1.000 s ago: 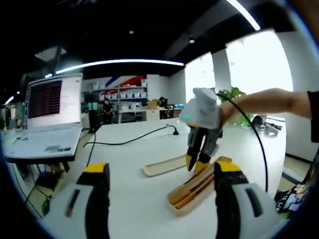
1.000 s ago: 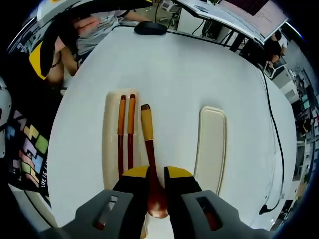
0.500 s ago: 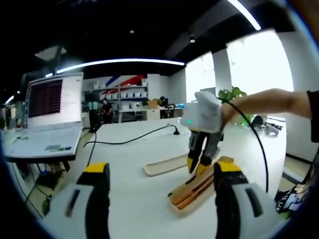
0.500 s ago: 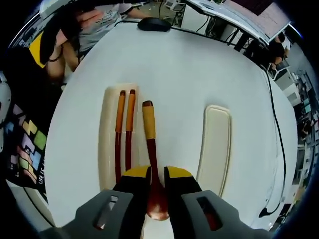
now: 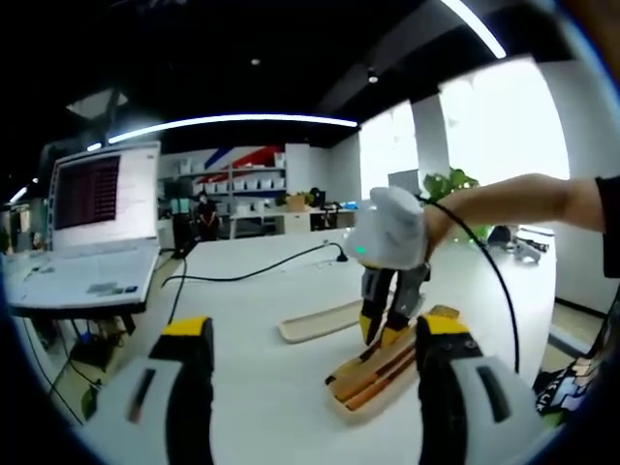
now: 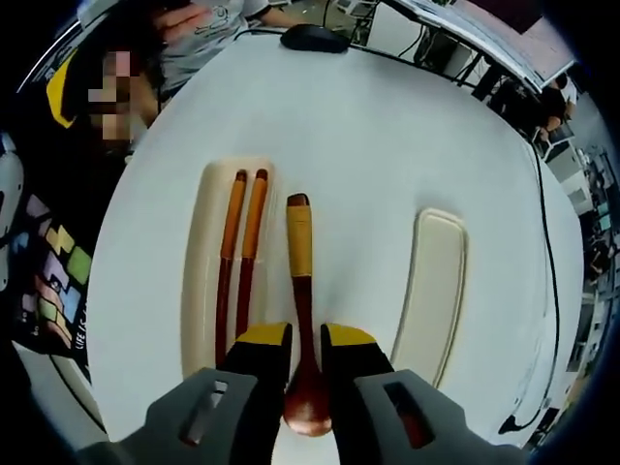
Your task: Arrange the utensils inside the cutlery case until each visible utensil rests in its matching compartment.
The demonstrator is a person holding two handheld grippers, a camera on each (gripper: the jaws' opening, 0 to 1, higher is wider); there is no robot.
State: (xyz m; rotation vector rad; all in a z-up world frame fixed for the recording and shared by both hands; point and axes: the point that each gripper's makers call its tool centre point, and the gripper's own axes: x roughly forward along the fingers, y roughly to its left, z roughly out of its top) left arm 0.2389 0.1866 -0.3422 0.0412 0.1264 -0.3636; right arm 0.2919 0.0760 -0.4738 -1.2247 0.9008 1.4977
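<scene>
No legible text anywhere.

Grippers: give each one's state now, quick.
Left gripper: open, holding nothing.
Right gripper: shut on the dark wooden spoon with a yellow-wrapped handle.

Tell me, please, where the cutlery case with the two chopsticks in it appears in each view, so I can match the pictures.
Left gripper view: the cutlery case lies low and right of centre, just below the right gripper.
Right gripper view: the cutlery case lies left of centre, beside the spoon that the right gripper holds.
Shared landmark: the flat lid on the table.
</scene>
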